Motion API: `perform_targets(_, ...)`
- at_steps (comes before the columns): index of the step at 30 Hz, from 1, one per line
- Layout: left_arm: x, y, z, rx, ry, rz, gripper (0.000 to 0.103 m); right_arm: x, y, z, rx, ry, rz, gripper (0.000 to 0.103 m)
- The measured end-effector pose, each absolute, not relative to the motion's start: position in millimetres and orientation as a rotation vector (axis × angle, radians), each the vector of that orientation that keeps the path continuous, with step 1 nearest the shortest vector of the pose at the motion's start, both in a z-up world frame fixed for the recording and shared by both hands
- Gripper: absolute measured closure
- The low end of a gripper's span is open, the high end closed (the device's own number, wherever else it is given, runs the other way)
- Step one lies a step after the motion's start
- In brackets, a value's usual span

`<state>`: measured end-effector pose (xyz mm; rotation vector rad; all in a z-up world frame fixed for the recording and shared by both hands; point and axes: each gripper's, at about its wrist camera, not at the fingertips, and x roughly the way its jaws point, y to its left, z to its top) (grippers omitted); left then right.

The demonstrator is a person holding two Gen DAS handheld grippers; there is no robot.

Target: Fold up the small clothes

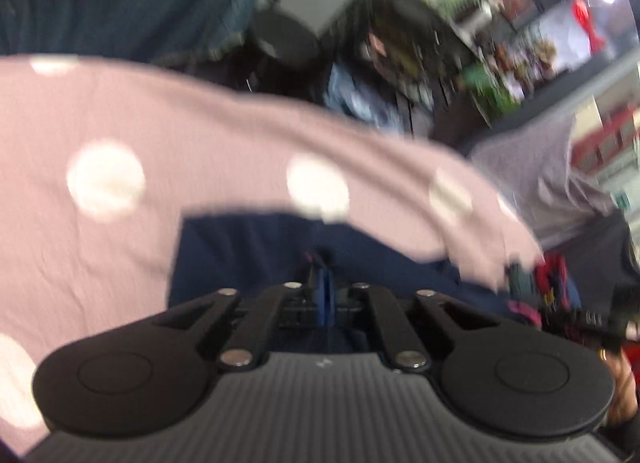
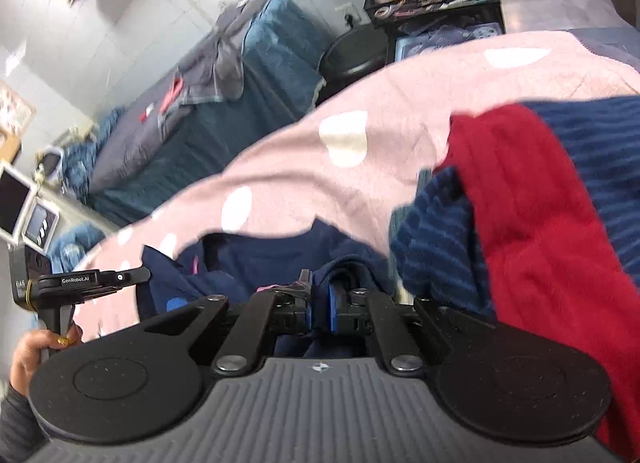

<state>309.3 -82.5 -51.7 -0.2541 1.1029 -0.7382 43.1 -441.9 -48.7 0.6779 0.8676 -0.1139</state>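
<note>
Left gripper [image 1: 326,287] pinched fully shut over navy garment [image 1: 240,255], can't tell if any cloth caught. Right gripper [image 2: 320,303] nearly closed, narrow gap, looks clamped on fold of same navy garment [image 2: 256,251]. Garment spread on pink dotted bed cover [image 2: 360,191], still rumpled. Red-and-navy striped piece [image 2: 540,223] heaped just beside, unfolded. Early days, most folding left.

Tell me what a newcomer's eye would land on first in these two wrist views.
The pink sheet with white dots fills the middle of both views. A red and navy striped knit is heaped at right in the right wrist view. A dark navy garment lies just ahead of the right gripper.
</note>
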Motion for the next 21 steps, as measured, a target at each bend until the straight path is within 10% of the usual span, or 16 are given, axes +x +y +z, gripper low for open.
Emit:
perform_targets(6,327,-106,-76,-0.184,1.101,-0.543,0.091,77,-437,-67,0.652,0.963,-0.182,0.090)
perform_targets(9,311,-98,-69,-0.112,1.027,-0.470,0.044,76,-435,-54,0.613,0.962,-0.185,0.081)
perform_targets(13,268,-100,-35,0.127,0.880,-0.414,0.001,56,-429,-25,0.535,0.925,-0.137,0.030)
perform_targets(21,121,-133,-1,0.302,0.737,-0.651,0.002,34,-404,-2,0.379,0.921,0.015,0.014)
